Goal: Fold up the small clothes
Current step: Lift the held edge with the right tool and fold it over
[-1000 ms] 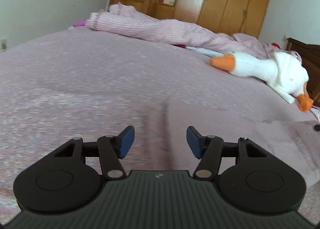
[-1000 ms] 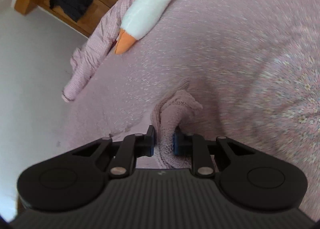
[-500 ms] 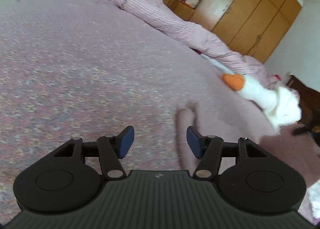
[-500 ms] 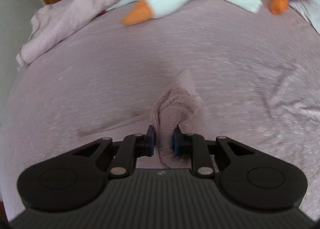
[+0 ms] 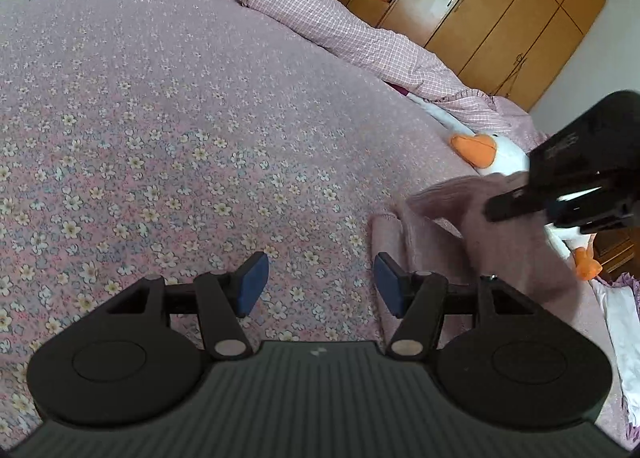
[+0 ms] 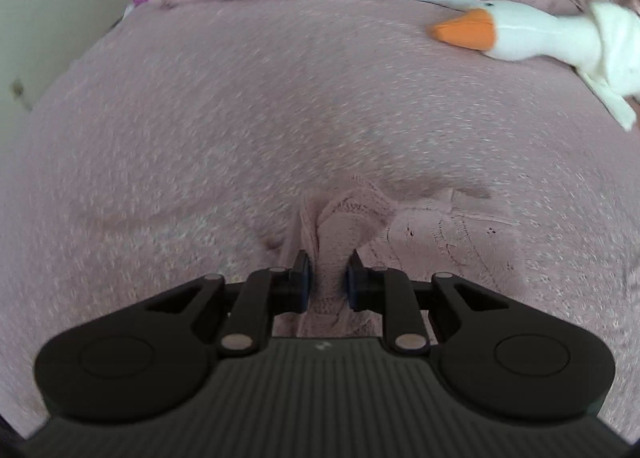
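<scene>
The right tool [image 6: 327, 282] was pinched narrow on a bunched fold of the small dusty-pink knitted garment [image 6: 448, 234], lifting it while the rest trailed on the bed's pink floral-print bedspread [image 5: 168, 145]. The left tool [image 5: 320, 282] stood wide and empty just beside the garment's near edge. Judged light, limp and stretchy; best gripped at hem or corner. A white plush goose with an orange beak [image 6: 532, 33] lay well apart.
</scene>
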Tool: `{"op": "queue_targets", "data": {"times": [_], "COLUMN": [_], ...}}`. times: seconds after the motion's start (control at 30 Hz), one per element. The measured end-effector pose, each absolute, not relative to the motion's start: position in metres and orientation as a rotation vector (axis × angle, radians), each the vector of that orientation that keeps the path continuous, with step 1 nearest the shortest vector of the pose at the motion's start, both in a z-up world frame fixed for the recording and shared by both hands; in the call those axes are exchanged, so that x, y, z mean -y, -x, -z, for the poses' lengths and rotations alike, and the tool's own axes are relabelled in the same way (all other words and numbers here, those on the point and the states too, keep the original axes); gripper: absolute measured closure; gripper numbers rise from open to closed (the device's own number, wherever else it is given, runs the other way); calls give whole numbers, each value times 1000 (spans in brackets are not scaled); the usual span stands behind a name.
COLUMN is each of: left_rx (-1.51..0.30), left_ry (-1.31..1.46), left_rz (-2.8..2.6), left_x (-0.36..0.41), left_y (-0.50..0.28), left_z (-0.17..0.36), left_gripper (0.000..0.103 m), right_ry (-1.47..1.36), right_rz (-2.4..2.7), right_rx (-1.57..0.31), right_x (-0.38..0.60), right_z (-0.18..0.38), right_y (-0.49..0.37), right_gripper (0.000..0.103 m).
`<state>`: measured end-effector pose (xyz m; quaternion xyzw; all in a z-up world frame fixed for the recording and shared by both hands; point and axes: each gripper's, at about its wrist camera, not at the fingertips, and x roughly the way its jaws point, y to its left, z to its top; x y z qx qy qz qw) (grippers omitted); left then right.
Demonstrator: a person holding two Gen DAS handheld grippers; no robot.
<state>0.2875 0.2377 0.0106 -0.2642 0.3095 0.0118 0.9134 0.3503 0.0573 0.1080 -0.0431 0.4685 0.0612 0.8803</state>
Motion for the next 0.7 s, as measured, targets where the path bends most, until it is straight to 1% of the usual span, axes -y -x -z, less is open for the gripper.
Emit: {"op": "queue_targets", "data": {"times": [0.27, 0.33, 0.43, 0.5, 0.53, 0.57, 0.6, 0.7], "left_rx": [-665, -668, -679, -690, -699, -703, -706, -729], "left_ry": [575, 589, 604, 605, 604, 604, 604, 613], "left_rz": [-45, -50, -50, -41, -27, -12, 6, 55], "left_x": [-245, -248, -252, -251, -249, -247, -245, -235], "left_y": [-287, -287, -288, -288, -288, -288, -289, -288], "left_z": [-9, -9, -8, -7, -7, -7, -6, -5], "left_gripper": [37, 37, 37, 37, 37, 37, 37, 37], "right_ry": [204, 213, 154, 100, 97, 100, 108, 84], "right_rz": [-158, -158, -238, -307, -320, -333, -346, -351], "right_rx": [-985, -978, -954, -893, -867, -840, -807, -721], "right_x": [-92, -96, -91, -79, -73, -66, -56, -10], "right_z": [-77, -76, -78, -89, -93, -98, -103, -115], "right_y": [-340, -337, -335, -326, -320, -314, -307, -281], "right_gripper": [81, 78, 65, 49, 44, 37, 35, 35]}}
